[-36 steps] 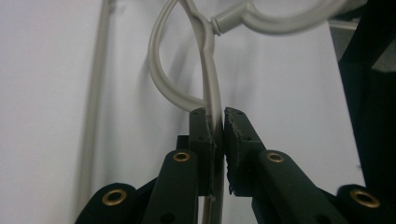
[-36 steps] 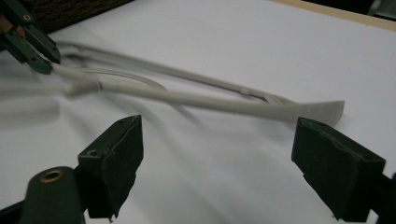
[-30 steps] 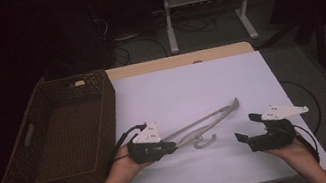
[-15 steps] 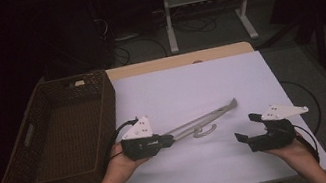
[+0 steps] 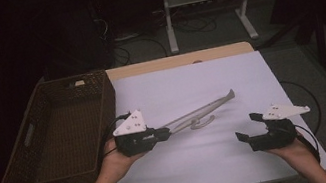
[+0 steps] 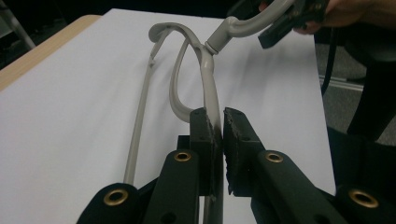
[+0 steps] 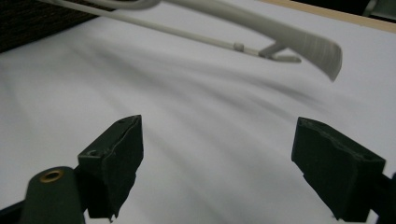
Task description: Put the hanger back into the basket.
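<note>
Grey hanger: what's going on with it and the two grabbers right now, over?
Left gripper shut on hanger, one end raised. Right gripper open, holding nothing, off to the side. Basket beside the left hand, nothing in the way.

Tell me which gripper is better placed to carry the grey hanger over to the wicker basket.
Left. The left gripper is already shut on one end of the grey hanger and sits right beside the wicker basket. The right gripper is open, holds nothing, and is on the far side.
</note>
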A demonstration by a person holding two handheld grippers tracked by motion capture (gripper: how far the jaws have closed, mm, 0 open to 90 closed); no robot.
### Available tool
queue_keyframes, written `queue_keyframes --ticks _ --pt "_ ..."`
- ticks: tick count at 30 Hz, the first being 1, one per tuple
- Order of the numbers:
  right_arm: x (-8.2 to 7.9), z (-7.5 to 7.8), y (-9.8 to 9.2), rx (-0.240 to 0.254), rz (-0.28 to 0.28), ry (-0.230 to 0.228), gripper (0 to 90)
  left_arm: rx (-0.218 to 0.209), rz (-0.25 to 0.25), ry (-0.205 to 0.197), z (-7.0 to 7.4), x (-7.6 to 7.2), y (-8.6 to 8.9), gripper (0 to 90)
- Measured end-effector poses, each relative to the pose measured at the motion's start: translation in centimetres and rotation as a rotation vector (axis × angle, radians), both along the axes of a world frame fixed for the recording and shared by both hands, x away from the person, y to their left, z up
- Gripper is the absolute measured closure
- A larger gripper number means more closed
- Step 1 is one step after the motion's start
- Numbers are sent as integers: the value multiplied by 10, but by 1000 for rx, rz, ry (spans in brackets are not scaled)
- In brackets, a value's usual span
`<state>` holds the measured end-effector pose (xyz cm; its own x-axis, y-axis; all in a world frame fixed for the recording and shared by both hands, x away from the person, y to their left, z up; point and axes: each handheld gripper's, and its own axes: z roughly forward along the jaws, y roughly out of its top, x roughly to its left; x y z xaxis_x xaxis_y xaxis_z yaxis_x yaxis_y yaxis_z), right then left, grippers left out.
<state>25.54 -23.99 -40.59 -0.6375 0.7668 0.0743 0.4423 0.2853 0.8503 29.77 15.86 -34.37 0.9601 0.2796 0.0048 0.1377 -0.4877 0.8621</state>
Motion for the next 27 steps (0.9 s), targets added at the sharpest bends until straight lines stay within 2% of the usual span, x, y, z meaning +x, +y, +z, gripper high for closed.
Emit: queue_keyframes --ticks 6,10,14,16,27 --pt "0 0 -1 5 -4 4 161 -17 30 -11 21 3 12 832" --pt "0 0 -1 12 -7 0 161 -30 49 -16 37 6 27 832" --pt "0 0 -2 19 -13 8 161 -47 88 -23 52 9 48 832" --pt "1 0 -2 12 -10 -3 161 -58 109 -23 57 10 61 832" --pt "1 0 -1 9 -11 2 161 -98 249 -62 79 7 129 832"
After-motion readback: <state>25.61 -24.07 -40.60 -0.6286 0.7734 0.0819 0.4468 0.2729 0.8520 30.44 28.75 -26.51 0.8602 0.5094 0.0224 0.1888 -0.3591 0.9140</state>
